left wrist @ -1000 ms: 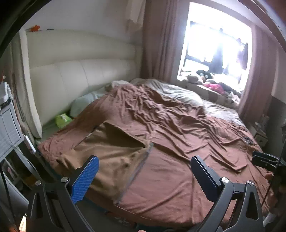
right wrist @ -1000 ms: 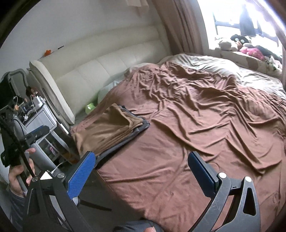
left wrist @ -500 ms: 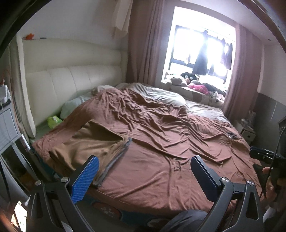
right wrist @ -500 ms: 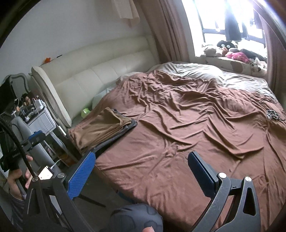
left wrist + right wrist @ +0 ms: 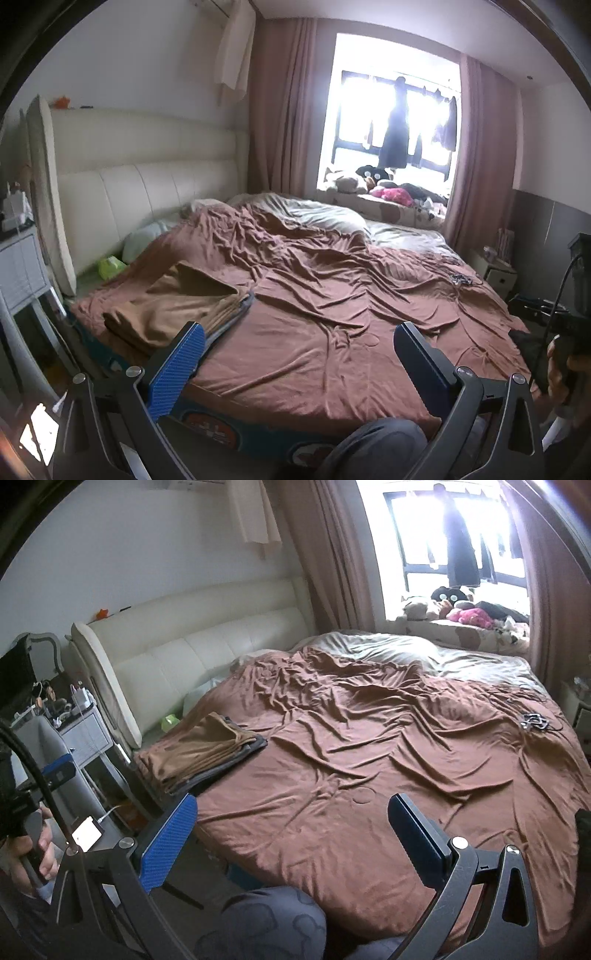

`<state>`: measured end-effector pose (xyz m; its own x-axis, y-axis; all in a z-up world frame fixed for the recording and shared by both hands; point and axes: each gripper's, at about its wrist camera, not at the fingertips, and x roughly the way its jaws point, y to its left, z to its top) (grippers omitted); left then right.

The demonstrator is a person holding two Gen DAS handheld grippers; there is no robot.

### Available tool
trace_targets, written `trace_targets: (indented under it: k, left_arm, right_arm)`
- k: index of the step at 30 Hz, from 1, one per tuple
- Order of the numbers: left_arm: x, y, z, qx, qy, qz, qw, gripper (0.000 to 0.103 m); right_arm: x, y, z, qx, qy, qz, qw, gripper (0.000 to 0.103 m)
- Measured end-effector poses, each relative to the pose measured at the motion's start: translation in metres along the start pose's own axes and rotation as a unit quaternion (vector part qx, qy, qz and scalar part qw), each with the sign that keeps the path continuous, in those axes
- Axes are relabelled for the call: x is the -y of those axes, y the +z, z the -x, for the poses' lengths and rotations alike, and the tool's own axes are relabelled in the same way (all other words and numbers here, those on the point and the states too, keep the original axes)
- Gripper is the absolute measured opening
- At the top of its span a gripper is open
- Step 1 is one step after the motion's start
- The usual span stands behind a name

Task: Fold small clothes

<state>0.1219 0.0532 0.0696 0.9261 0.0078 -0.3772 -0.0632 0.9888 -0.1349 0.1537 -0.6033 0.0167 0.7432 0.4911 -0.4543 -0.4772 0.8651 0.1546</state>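
A folded tan garment (image 5: pixel 177 306) lies on top of a folded grey one at the near left corner of the bed; the stack also shows in the right wrist view (image 5: pixel 199 753). My left gripper (image 5: pixel 295 350) is open and empty, held back from the bed's near edge, to the right of the stack. My right gripper (image 5: pixel 291 823) is open and empty, also off the bed's edge and apart from the stack. Each gripper's hand shows at the edge of the other's view.
The bed is covered by a wrinkled brown sheet (image 5: pixel 332 295). A cream headboard (image 5: pixel 147 177) stands at left, beside a grey nightstand (image 5: pixel 85 734). A small dark tangle (image 5: pixel 533 722) lies on the sheet at right. A knee (image 5: pixel 266 923) is below the grippers.
Both grippers have pulled back and up from the bed, so the folded stack now looks smaller and farther. Both stay open.
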Motion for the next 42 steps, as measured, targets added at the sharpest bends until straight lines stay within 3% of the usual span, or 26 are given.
trace_targets:
  k: [10,18,27,32,42]
  left_arm:
    - [0.018,-0.028,0.03,0.021,-0.014,-0.008,0.9997,0.103]
    - [0.033,-0.06,0.04,0.022,-0.002,-0.019,0.9996,0.103]
    - [0.032,-0.091,0.026,0.001,0.0,-0.002,1.0,0.103]
    - [0.036,-0.105,0.012,-0.005,0.008,-0.006,0.9999,0.103]
    - [0.035,-0.116,0.001,-0.003,0.012,-0.007,0.9999,0.103]
  right_arm:
    - [-0.004,-0.039,0.029,0.023,-0.028,-0.006,0.999,0.103]
    - [-0.01,-0.079,0.03,0.025,-0.05,-0.015,0.998,0.103]
    - [-0.024,-0.097,0.022,0.005,-0.07,0.007,0.997,0.103]
    - [-0.026,-0.103,0.017,0.017,-0.079,0.014,0.997,0.103]
    - [-0.024,-0.115,0.0,-0.007,-0.088,0.017,0.996,0.103]
